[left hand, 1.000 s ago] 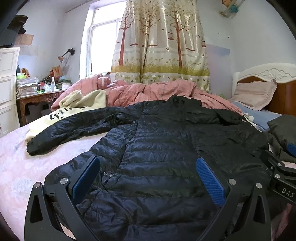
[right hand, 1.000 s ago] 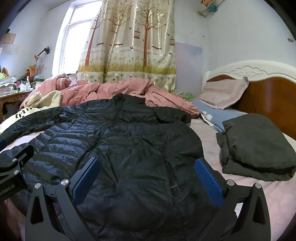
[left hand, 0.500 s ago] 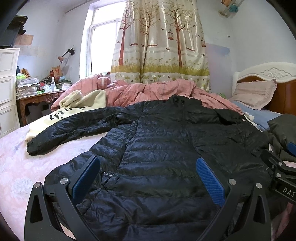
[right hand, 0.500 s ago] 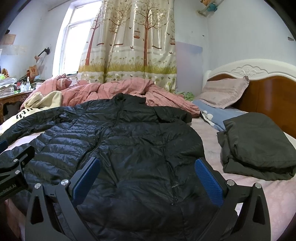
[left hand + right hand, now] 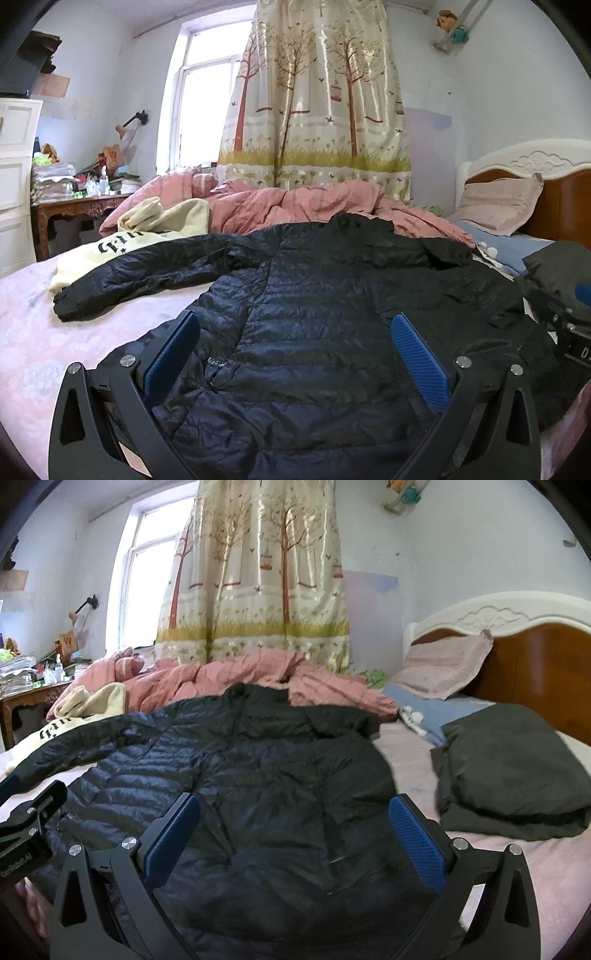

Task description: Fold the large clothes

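Almost nothing has moved: left gripper (image 5: 295,354) and right gripper (image 5: 294,832) hover wide open, empty, above the near hem of the black puffer jacket (image 5: 314,314), spread flat mid-bed (image 5: 33,332), one sleeve (image 5: 147,273) extended left. Folding not yet begun.

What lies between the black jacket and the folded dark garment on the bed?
Only bare pink bedsheet separates the black jacket from the folded dark garment, seen in the right wrist view.

One black puffer jacket (image 5: 314,332) spread flat; one folded dark garment (image 5: 509,768); one cream printed sweatshirt (image 5: 147,240); one rumpled pink quilt (image 5: 295,206); one pillow (image 5: 443,668); one tree-print curtain (image 5: 317,110); two grippers (image 5: 295,354) (image 5: 293,834), jaws apart.
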`<state>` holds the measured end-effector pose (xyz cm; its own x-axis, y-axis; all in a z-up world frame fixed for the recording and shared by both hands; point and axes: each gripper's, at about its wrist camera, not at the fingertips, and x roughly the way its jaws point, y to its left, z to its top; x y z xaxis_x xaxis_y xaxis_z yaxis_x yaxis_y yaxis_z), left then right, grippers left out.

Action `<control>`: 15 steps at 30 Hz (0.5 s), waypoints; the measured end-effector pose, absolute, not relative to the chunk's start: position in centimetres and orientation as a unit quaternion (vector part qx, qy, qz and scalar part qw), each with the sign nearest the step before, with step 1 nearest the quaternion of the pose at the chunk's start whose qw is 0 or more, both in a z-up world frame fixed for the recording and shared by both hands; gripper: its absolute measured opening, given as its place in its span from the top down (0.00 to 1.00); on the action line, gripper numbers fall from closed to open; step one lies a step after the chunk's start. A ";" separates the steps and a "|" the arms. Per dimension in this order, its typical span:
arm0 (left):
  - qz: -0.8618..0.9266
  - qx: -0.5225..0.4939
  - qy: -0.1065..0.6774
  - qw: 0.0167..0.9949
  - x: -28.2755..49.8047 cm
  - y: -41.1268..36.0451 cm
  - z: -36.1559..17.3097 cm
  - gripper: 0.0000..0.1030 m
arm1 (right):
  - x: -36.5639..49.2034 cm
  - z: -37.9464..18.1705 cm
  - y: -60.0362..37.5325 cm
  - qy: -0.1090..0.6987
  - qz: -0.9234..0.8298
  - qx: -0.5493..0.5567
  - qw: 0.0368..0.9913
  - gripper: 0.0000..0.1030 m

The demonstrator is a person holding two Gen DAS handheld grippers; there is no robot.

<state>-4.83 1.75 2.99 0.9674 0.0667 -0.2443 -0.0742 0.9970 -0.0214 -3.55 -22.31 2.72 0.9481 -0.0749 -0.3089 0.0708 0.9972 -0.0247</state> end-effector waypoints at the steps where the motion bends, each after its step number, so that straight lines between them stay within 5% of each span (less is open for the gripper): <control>1: 0.036 -0.010 0.118 0.992 -5.0 1.6 3.1 0.00 | -3.6 2.8 -22.5 0.160 -0.039 -0.007 0.986 0.00; 15: 0.001 0.005 0.084 0.996 -8.8 1.1 6.1 0.00 | -6.4 4.9 -24.4 0.141 -0.058 0.006 0.988 0.00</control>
